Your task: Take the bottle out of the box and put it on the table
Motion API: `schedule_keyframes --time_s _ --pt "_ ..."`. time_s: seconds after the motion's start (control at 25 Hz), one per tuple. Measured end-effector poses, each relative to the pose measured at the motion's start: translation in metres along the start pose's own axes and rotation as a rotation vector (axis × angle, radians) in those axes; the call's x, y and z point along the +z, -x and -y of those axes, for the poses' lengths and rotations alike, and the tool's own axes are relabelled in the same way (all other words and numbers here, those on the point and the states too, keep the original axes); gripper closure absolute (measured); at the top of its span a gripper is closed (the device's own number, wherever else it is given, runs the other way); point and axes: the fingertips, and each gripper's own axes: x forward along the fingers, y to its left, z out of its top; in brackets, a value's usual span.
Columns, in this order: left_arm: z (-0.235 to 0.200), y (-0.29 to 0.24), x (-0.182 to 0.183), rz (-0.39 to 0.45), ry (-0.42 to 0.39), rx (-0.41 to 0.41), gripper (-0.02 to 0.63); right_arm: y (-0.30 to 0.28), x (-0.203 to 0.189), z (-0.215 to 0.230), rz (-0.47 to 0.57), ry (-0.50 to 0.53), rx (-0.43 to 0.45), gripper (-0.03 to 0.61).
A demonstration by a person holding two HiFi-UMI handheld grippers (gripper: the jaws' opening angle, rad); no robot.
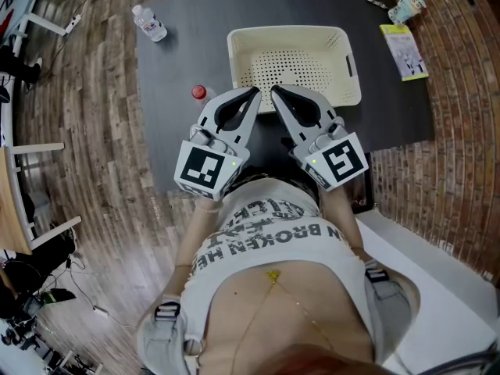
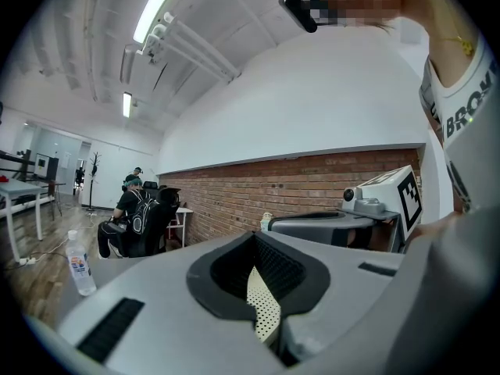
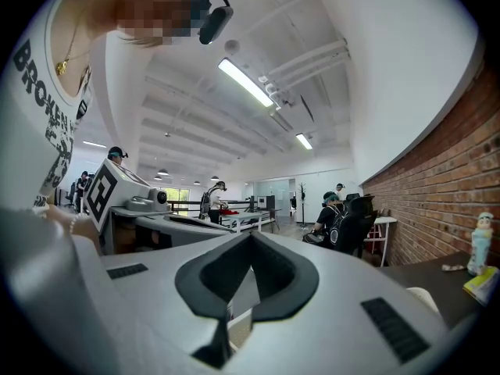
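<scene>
The cream perforated box (image 1: 293, 65) stands on the dark table (image 1: 187, 45), and no bottle shows inside it. A red-capped bottle (image 1: 201, 94) stands on the table just left of the box, partly hidden behind my left gripper (image 1: 253, 93). A clear water bottle (image 1: 148, 23) (image 2: 80, 264) stands at the table's far left corner. My right gripper (image 1: 275, 91) hangs beside the left one, both at the box's near wall, level and shut with nothing between the jaws. In the left gripper view the box's mesh (image 2: 262, 307) shows through the shut jaws.
A yellow-green leaflet (image 1: 403, 51) (image 3: 483, 283) and a small figurine (image 1: 406, 8) (image 3: 483, 242) lie at the table's far right. A brick wall (image 2: 312, 186) runs along the right side. People sit at desks (image 2: 129, 213) in the background.
</scene>
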Motion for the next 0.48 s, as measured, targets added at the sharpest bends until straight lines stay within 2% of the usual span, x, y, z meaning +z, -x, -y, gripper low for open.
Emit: schedule_keyframes --time_s 0.48 --pt "0.0021 -0.0012 -0.0004 -0.002 -0.002 -0.006 0.606 0.0004 -0.0044 0.0009 -0.013 0.0 0.0 0.571"
